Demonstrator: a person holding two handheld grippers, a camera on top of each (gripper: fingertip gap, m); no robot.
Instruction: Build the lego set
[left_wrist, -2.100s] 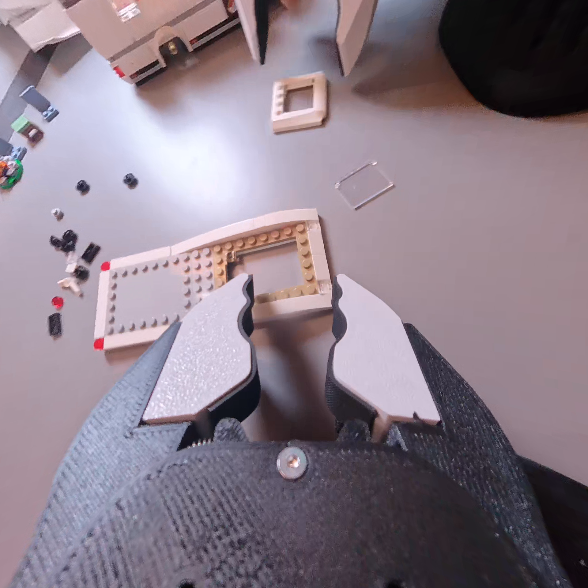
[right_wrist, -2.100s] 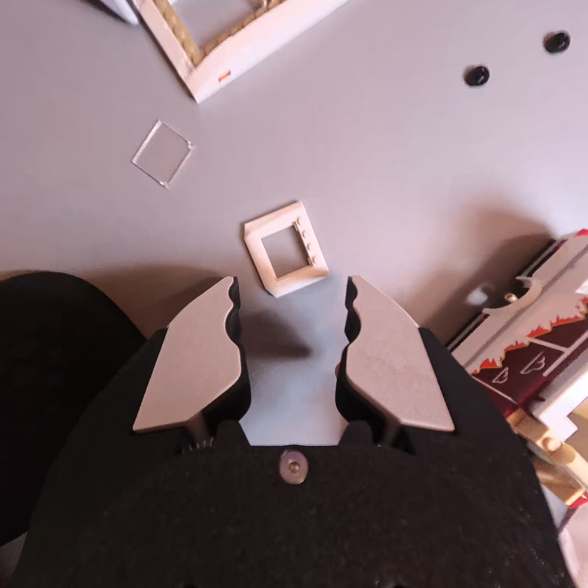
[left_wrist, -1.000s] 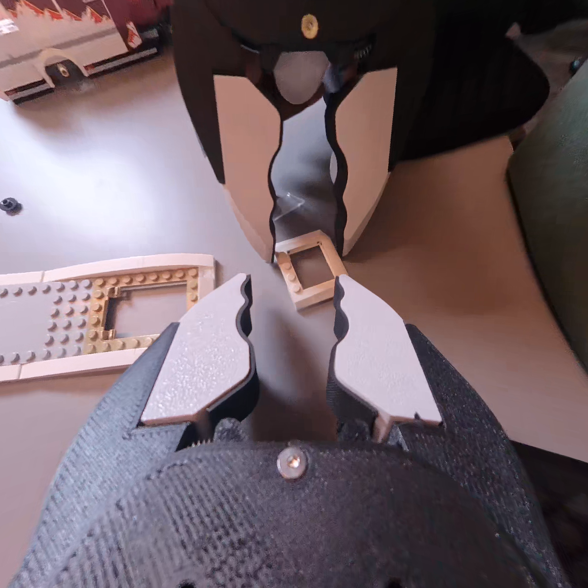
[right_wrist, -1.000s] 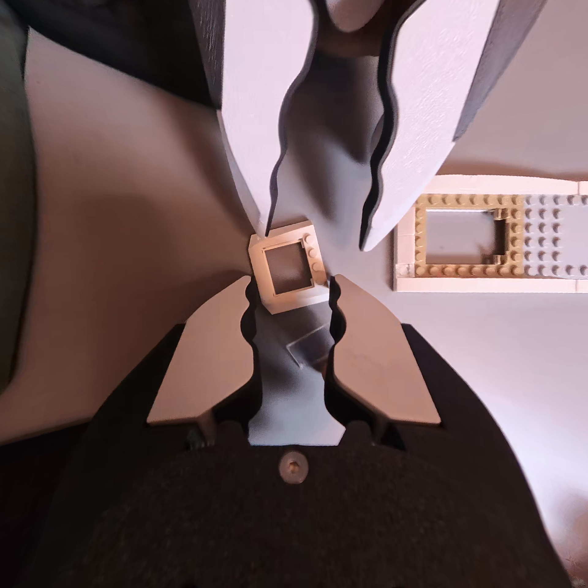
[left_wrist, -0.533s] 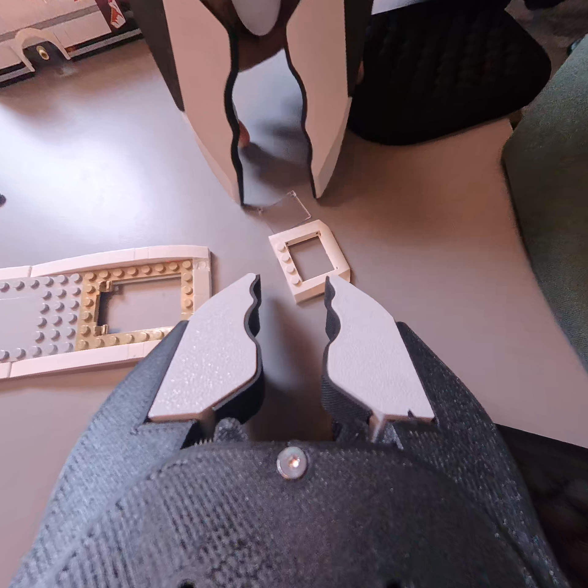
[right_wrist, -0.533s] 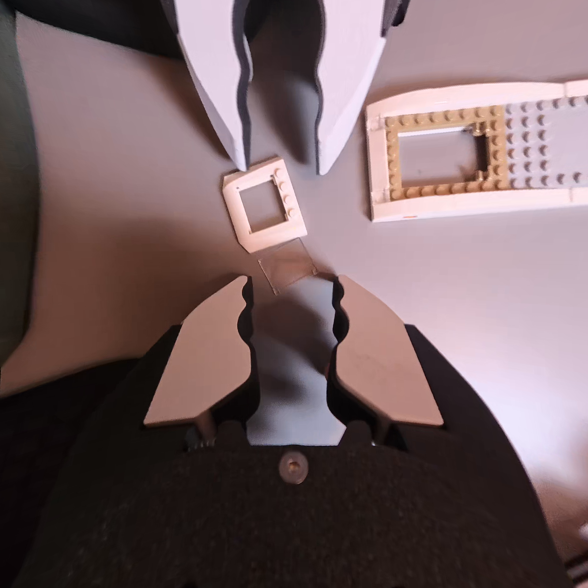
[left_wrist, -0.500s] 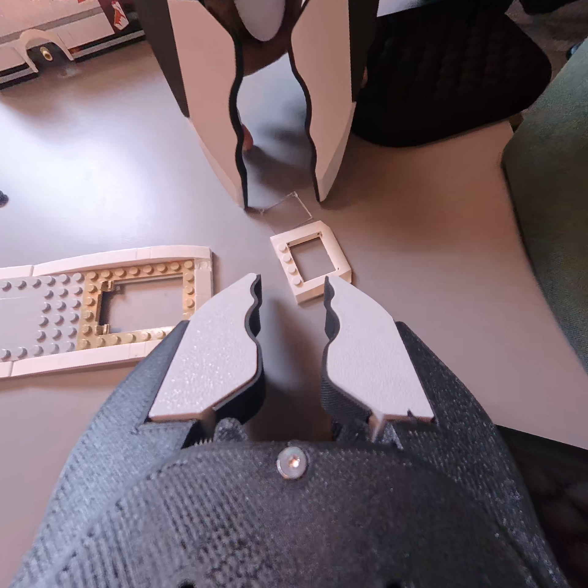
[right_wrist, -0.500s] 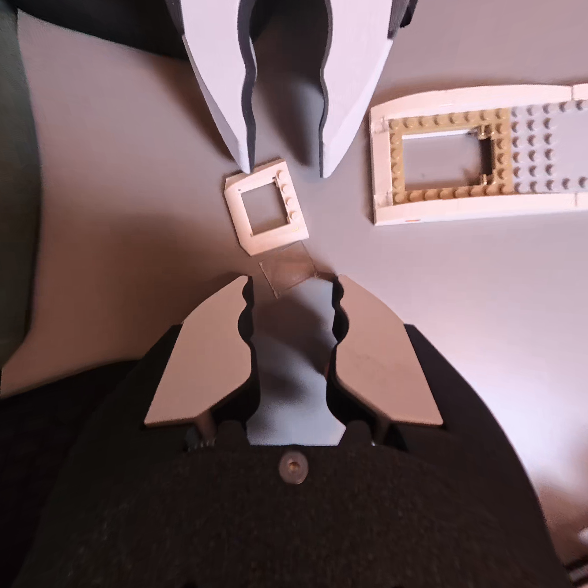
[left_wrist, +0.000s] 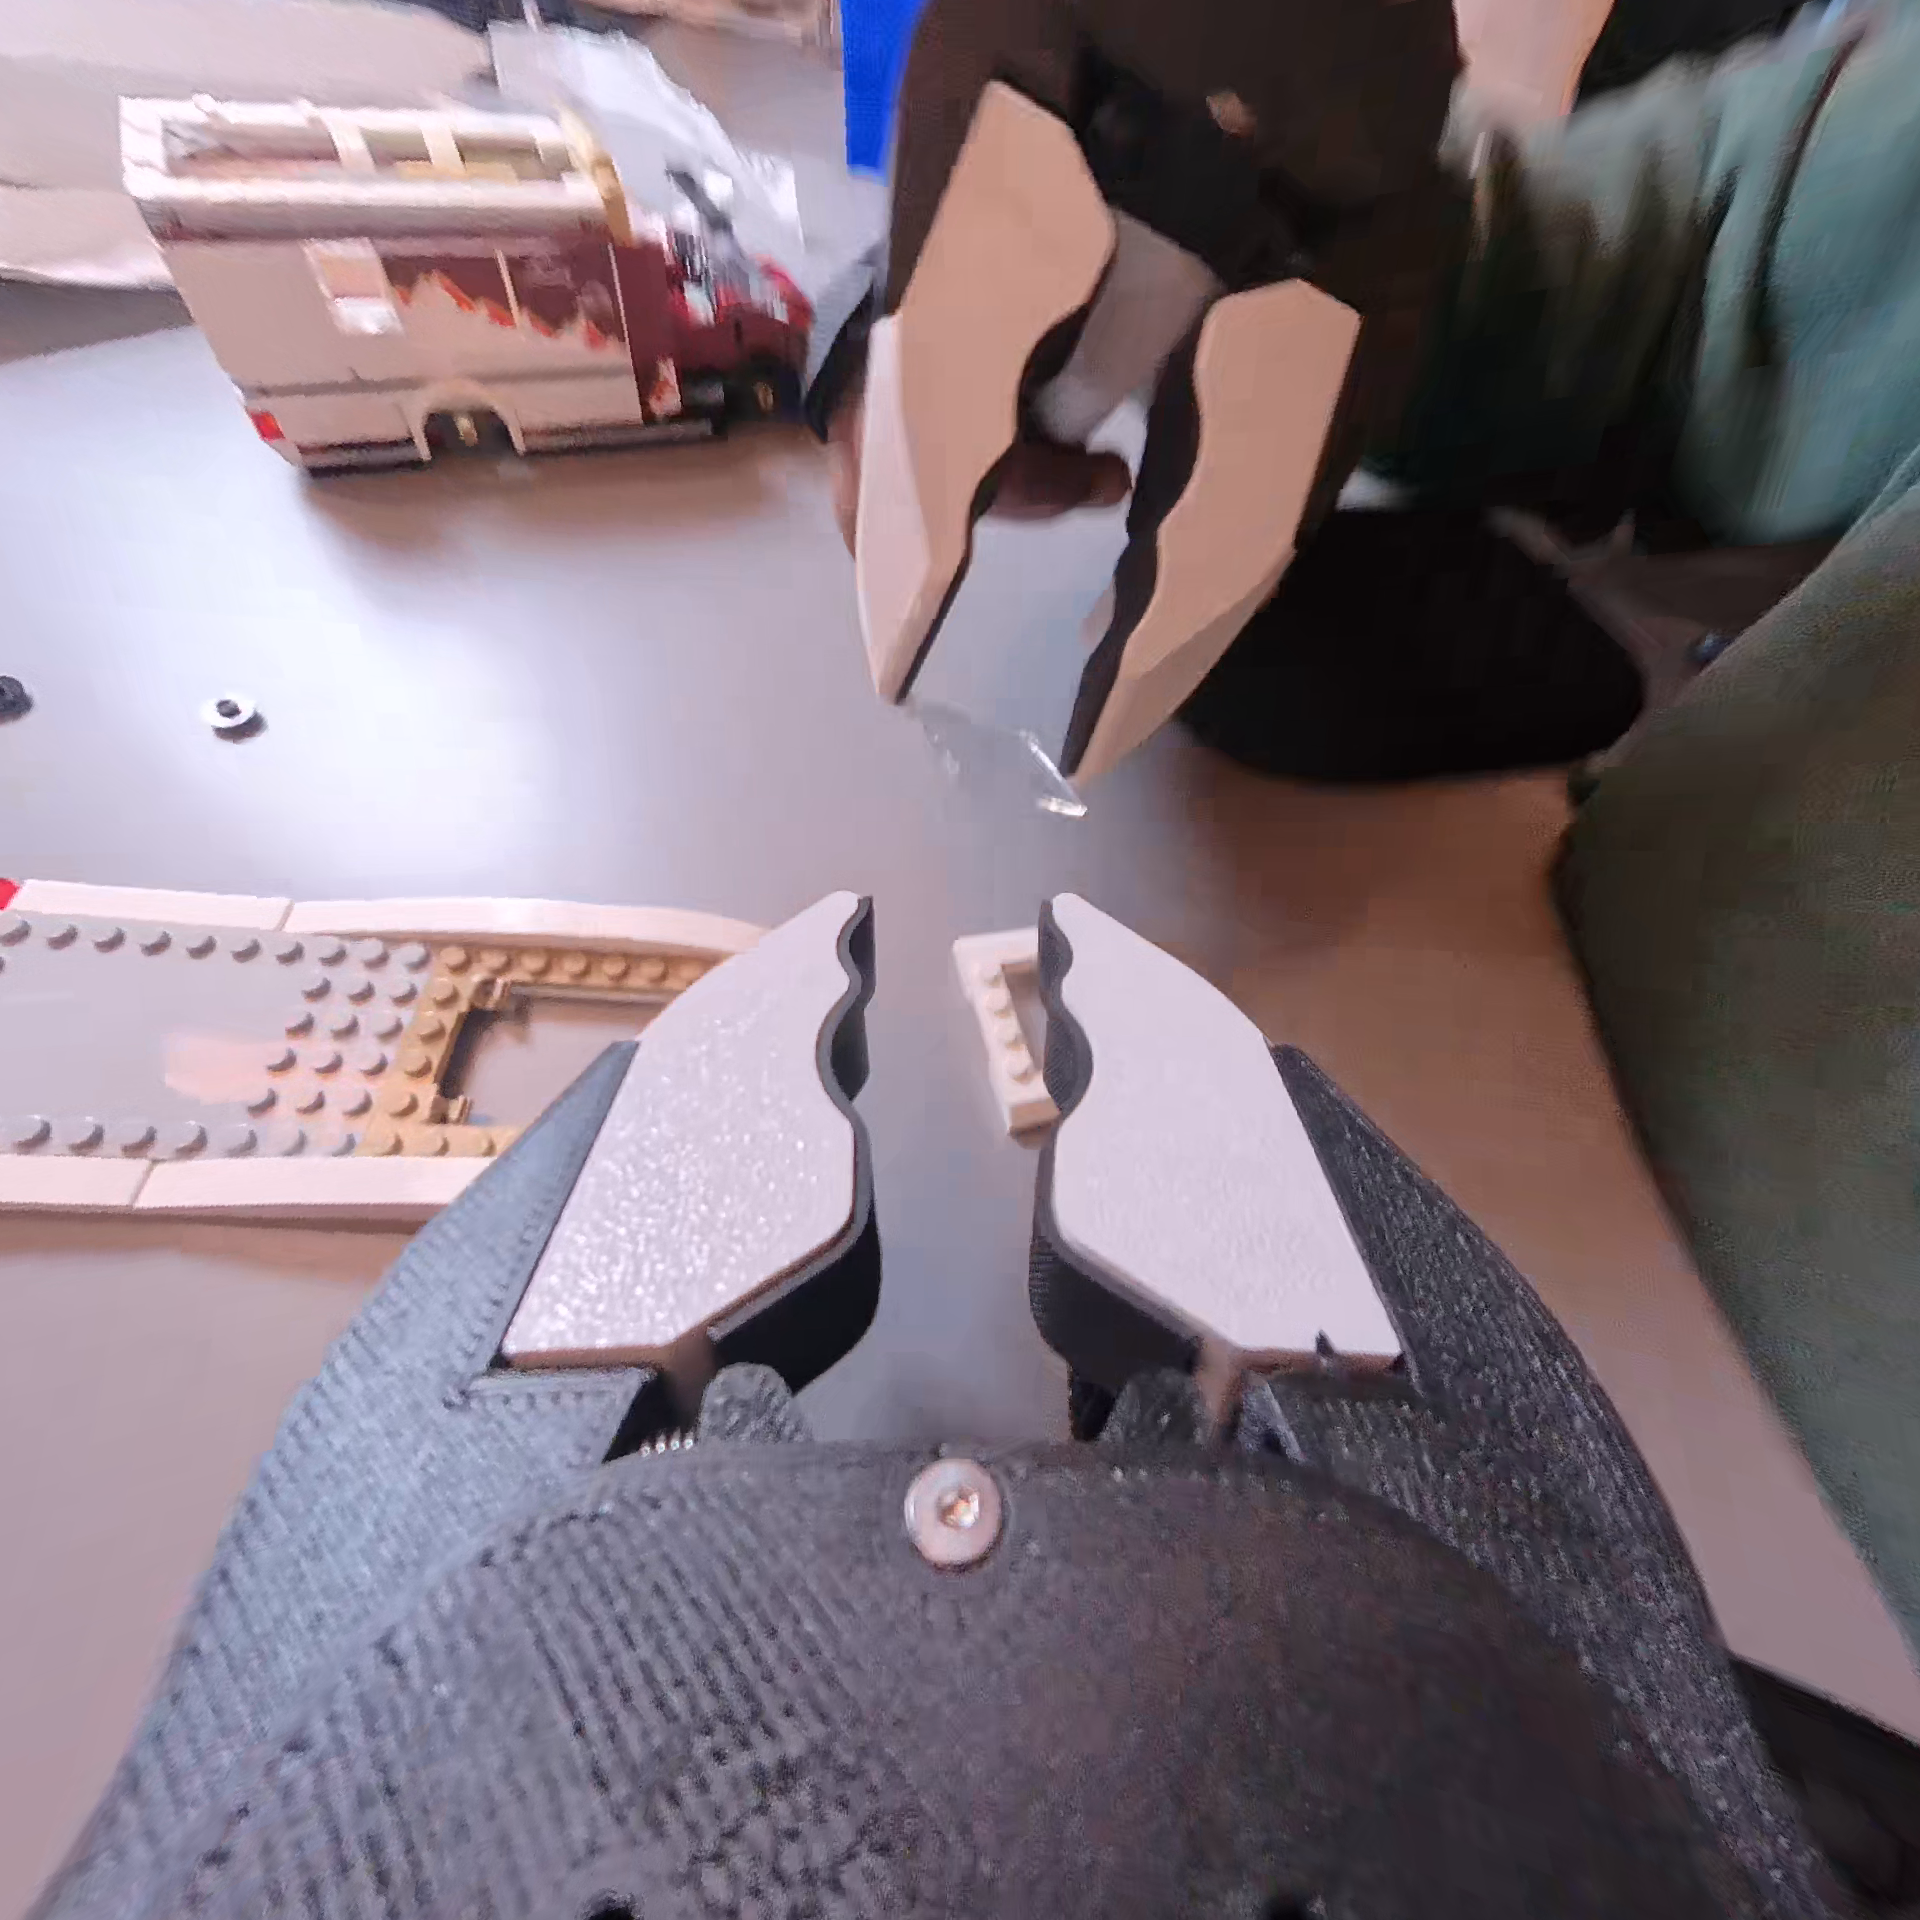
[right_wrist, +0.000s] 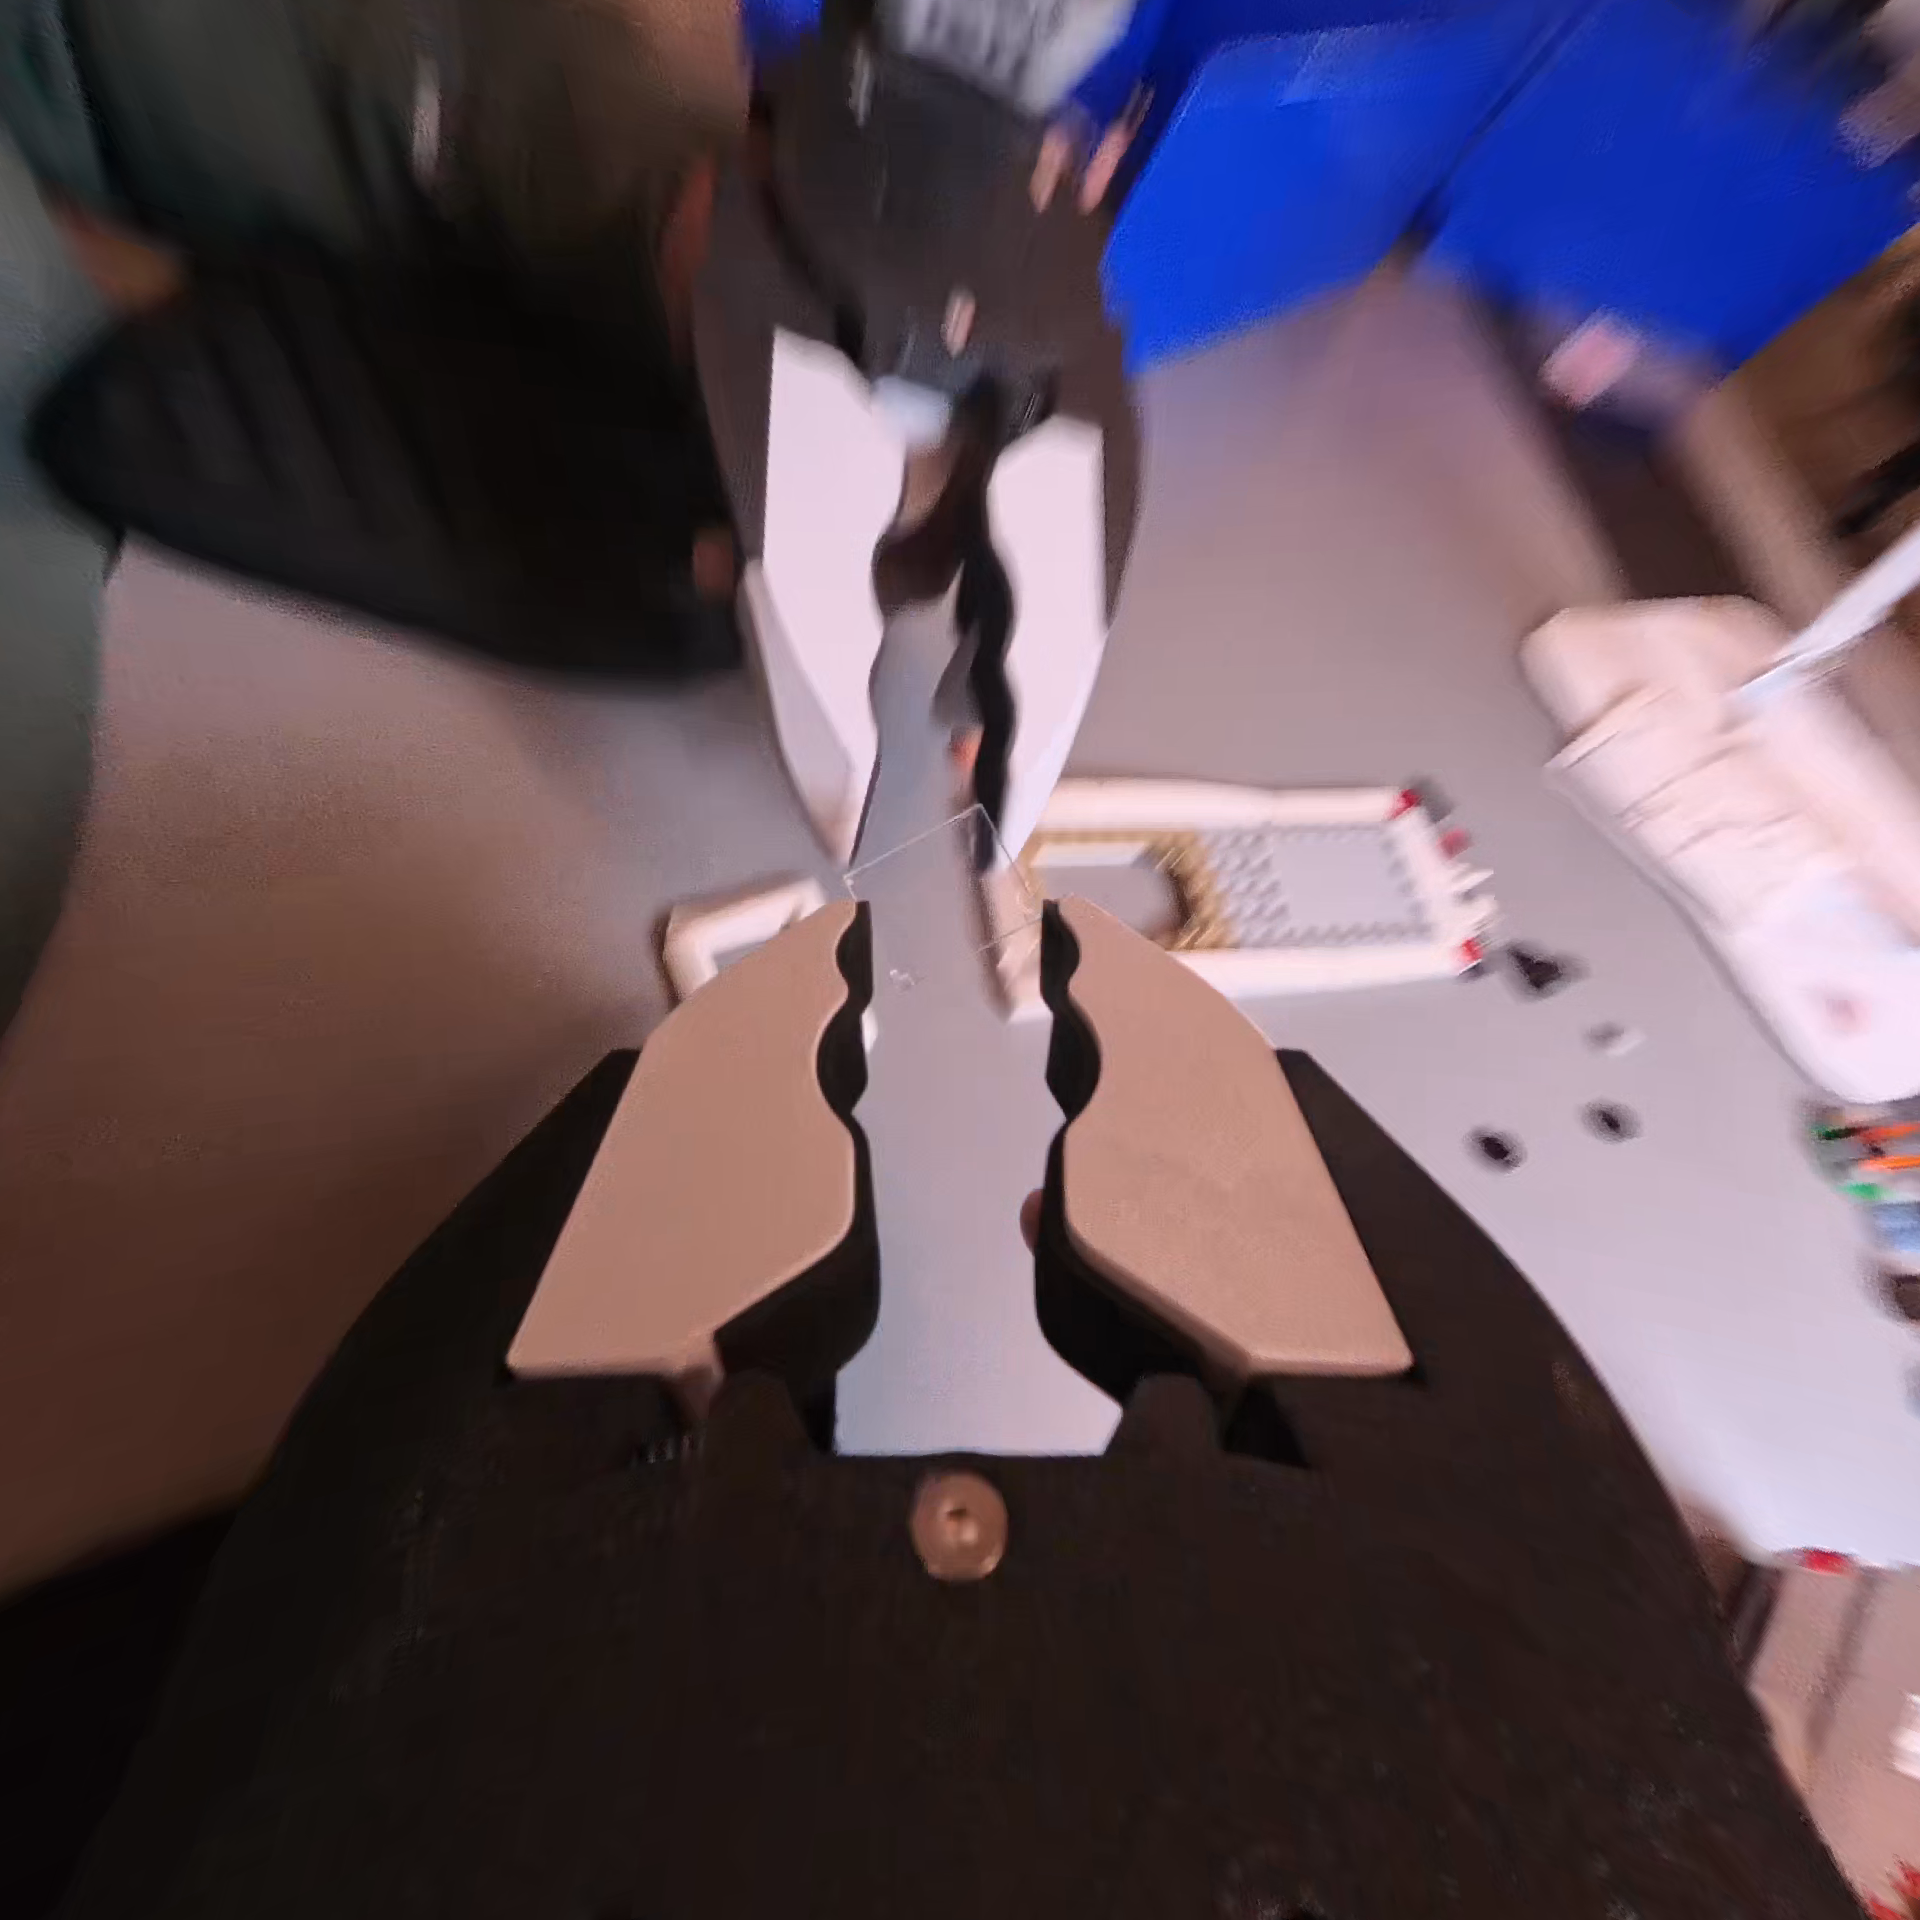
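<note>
Clear square pane, pinched tilted, one corner down, in the right tool at upper centre; left tool spread, bare, over the white window frame.

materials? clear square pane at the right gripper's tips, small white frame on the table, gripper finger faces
Clear pane: looks like transparent rigid plastic, glossy; table shows through, edges glint. Acrylic or glass can't be ruled out.
White frame: opaque moulded plastic, smooth; studs along one side, like a toy brick.
Left gripper fingers: pale faces with a speckled matte texture, probably printed plastic; dark wavy pads, maybe rubber.
</note>
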